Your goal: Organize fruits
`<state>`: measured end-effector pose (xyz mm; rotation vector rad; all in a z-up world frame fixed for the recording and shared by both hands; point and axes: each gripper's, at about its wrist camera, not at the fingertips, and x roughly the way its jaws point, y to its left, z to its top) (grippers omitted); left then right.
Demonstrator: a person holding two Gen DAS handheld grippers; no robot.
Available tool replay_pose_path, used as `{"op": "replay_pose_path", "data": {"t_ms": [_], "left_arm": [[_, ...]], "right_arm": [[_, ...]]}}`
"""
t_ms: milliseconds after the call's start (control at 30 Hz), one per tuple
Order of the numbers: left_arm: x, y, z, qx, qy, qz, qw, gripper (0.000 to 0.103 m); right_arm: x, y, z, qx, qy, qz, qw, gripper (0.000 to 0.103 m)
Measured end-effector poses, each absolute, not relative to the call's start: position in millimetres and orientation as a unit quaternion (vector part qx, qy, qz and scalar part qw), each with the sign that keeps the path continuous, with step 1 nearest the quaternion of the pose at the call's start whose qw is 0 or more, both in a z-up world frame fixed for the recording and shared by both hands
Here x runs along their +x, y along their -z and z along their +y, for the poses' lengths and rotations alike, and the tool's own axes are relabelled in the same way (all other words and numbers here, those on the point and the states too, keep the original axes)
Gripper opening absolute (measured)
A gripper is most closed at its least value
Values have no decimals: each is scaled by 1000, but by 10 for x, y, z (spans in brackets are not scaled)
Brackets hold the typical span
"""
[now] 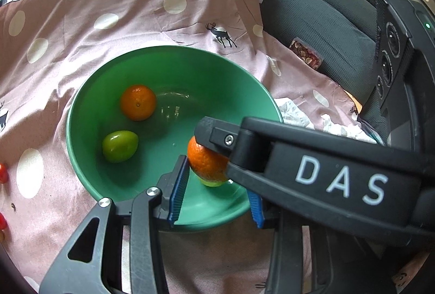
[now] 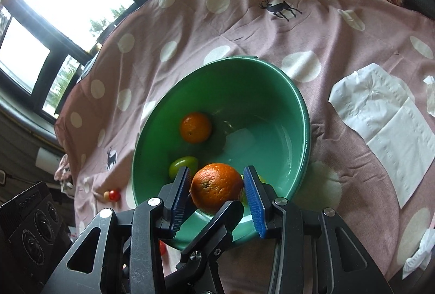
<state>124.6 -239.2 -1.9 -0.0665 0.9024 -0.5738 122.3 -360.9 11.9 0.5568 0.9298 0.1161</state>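
Clearly the held orange [image 2: 216, 188] sits squarely between the right gripper [image 2: 217, 198]'s blue fingers [image 2: 180, 196], which are clamped on its two sides, over the near inside wall of the green bowl [image 2: 299, 103] (a green fruit [image 1: 213, 182] lies just beneath it). Beyond the fingers rest another orange [image 2: 195, 127] and a lime [image 2: 182, 165]. By my reading, release means straight down. The left gripper [image 1: 216, 201], fingers apart and empty, straddles the near rim, nearest the same spot.
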Motion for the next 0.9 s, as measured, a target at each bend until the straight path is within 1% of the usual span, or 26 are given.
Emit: {"op": "replay_pose_path", "data": {"t_ms": [267, 433, 567, 633, 733, 900], "left_arm": [[1164, -39, -2238, -60, 257, 425, 866, 41], [979, -207, -1956, -65, 219, 402, 887, 52], [787, -352, -1615, -73, 172, 387, 903, 55], [677, -412, -1398, -83, 139, 378, 911, 60], [508, -455, -1050, -98, 82, 369, 921, 61], [250, -360, -435, -117, -27, 374, 919, 61]], "right_arm": [[1202, -142, -3589, 263, -53, 440, 857, 44], [1134, -260, -3535, 258, -68, 420, 868, 44], [1102, -339, -3431, 248, -87, 413, 872, 44], [1099, -371, -3350, 239, -97, 413, 873, 44], [1087, -415, -3181, 215, -111, 416, 877, 47], [1024, -465, -2830, 168, -137, 422, 880, 47]]}}
